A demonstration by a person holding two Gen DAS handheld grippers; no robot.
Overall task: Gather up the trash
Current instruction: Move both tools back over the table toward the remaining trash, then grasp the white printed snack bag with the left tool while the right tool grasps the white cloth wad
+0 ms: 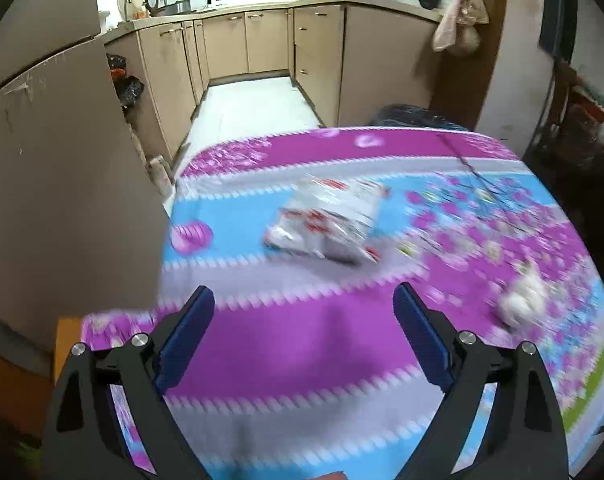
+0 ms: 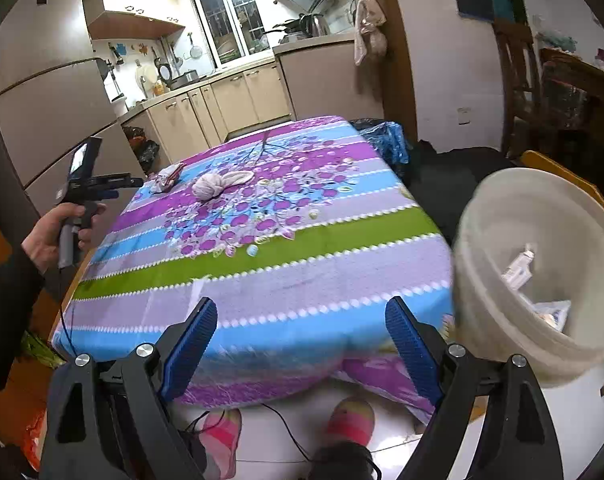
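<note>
Where the striped, flowered cloth covers the bench (image 2: 262, 256), a crumpled wrapper (image 1: 326, 224) lies near its far left edge, a knotted pale rag (image 2: 218, 184) just beside it. Bucket (image 2: 498, 280), white, at the bench's right edge, holding a tube and scraps. Left tongs (image 1: 304, 300): wide, nothing between them, above the cloth short of the wrapper. Right tongs (image 2: 302, 312): wide, nothing between them, over the near edge. Room: beige kitchen cabinets, window, white floor, dark chair.
</note>
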